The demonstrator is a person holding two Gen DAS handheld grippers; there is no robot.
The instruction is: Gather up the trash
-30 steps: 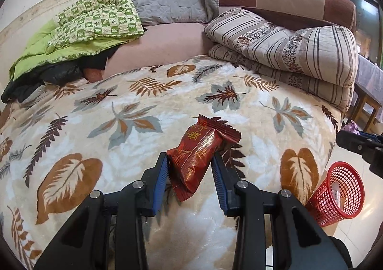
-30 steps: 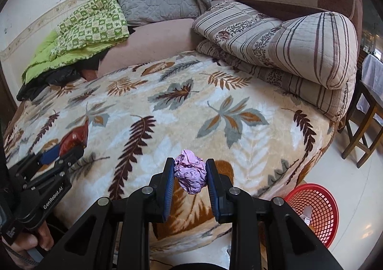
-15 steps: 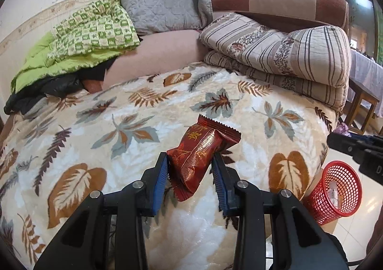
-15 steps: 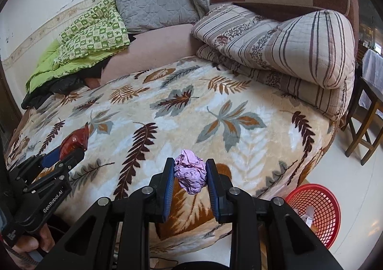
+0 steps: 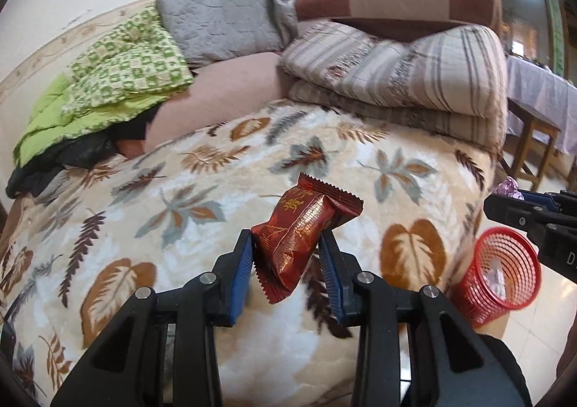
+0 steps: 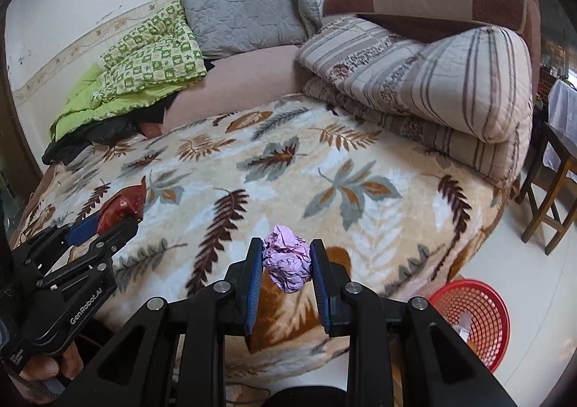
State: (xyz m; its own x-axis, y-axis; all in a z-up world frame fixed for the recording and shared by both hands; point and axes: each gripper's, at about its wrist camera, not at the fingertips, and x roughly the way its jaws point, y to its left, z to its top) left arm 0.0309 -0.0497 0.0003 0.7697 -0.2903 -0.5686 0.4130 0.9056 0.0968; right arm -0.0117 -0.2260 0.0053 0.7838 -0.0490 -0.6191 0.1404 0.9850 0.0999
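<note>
Currently left gripper [image 5: 286, 255] clamps a red snack wrapper [image 5: 301, 237]; right gripper [image 6: 285, 262] pinches a purple paper ball [image 6: 287, 261], both above the bed. Risk: red basket [image 6: 476, 320] sits low beside the bed; early release would miss it.

Both grippers are drawing back from the bed [image 6: 324, 162], leaving more of its leaf-patterned blanket in view, while the red basket [image 6: 476, 320] on the floor is sliding closer to frame centre in both wrist views.
</note>
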